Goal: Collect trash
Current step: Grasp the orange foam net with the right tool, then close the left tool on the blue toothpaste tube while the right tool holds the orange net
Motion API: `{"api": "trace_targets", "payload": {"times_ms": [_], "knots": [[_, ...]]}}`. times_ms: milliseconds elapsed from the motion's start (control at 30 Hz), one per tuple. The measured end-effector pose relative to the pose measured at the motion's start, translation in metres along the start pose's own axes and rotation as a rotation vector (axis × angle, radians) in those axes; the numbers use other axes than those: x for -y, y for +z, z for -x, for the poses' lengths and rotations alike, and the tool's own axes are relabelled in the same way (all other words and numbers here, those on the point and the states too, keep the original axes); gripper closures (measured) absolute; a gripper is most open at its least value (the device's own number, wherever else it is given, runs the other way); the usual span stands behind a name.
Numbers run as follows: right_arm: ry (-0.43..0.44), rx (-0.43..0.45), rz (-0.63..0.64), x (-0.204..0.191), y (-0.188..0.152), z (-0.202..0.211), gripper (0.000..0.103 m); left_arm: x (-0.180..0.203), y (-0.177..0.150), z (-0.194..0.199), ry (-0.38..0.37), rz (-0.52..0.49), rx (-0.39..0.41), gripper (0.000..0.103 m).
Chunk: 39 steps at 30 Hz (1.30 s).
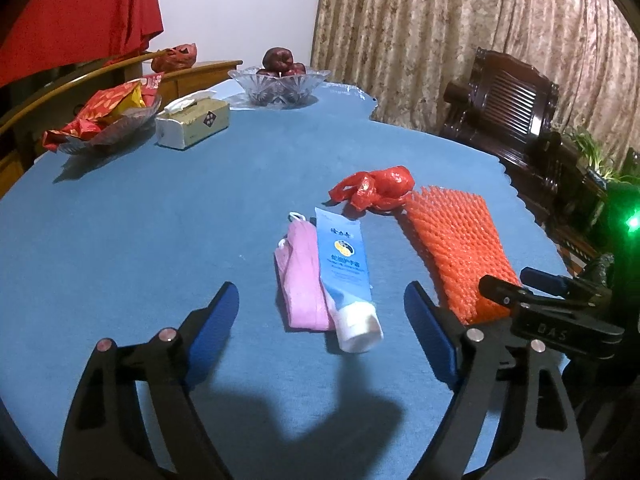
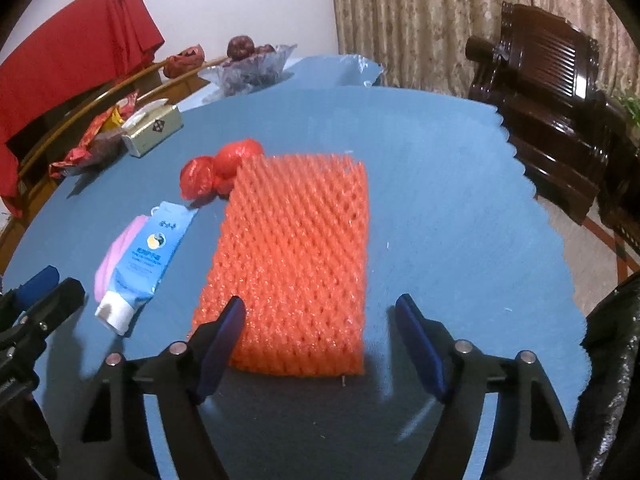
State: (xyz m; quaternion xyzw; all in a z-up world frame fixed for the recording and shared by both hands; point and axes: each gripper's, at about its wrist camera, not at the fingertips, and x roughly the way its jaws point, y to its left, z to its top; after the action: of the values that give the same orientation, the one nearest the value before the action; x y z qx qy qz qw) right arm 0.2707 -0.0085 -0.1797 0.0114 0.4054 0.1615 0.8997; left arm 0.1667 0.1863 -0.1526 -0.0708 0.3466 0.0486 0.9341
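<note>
On the blue tablecloth (image 1: 160,240) lie a blue and white tube (image 1: 344,272), a pink folded packet (image 1: 304,280) beside it, a crumpled red plastic bag (image 1: 376,188) and an orange foam net (image 1: 452,248). My left gripper (image 1: 320,292) hangs open just above the cloth, the tube's white cap end and the pink packet lying between its fingers, untouched. My right gripper (image 2: 320,304) is open over the near end of the foam net (image 2: 296,256); its left finger (image 2: 224,336) overlaps the net's edge, while the right finger stands clear of it. The tube (image 2: 144,260) lies to the net's left.
At the back left stand a tissue box (image 1: 196,122), a glass dish of red wrappers (image 1: 108,120) and a glass bowl of dark fruit (image 1: 280,80). A dark wooden chair (image 2: 552,92) stands beyond the table's scalloped right edge. Black crinkled plastic (image 2: 612,380) hangs at the right.
</note>
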Motion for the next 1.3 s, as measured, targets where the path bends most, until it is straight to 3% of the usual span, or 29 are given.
{"api": "trace_targets", "payload": {"times_ms": [100, 200, 367, 467, 667, 767, 967, 1133, 1300], "knots": [[0.018, -0.014, -0.005, 0.001, 0.000, -0.002, 0.033, 0.004, -0.003, -0.002, -0.009, 0.000, -0.008, 0.026], [0.063, -0.011, 0.019, -0.004, -0.001, 0.000, 0.052, 0.008, -0.005, -0.005, -0.012, 0.000, -0.017, 0.028], [0.093, 0.008, 0.013, -0.004, -0.001, 0.005, 0.070, 0.014, -0.007, -0.004, -0.009, -0.008, -0.016, 0.033], [0.085, 0.013, 0.022, -0.002, 0.000, 0.008, 0.090, 0.015, -0.008, -0.004, -0.010, -0.005, -0.018, 0.037], [0.087, 0.018, -0.018, 0.012, -0.001, 0.013, 0.090, 0.019, -0.010, -0.003, -0.014, -0.010, -0.016, 0.043], [0.076, 0.032, -0.043, 0.021, -0.001, 0.019, 0.090, 0.024, -0.011, -0.007, -0.031, -0.020, -0.029, 0.057], [0.028, 0.055, -0.072, 0.042, 0.001, 0.031, 0.090, 0.036, -0.013, -0.015, -0.077, -0.034, -0.058, 0.069], [0.009, 0.056, -0.090, 0.054, -0.001, 0.032, 0.090, 0.048, -0.015, -0.012, -0.101, -0.063, -0.050, 0.071], [0.012, 0.048, -0.091, 0.054, -0.004, 0.029, 0.090, 0.043, -0.013, -0.016, -0.078, -0.039, -0.053, 0.070]]}}
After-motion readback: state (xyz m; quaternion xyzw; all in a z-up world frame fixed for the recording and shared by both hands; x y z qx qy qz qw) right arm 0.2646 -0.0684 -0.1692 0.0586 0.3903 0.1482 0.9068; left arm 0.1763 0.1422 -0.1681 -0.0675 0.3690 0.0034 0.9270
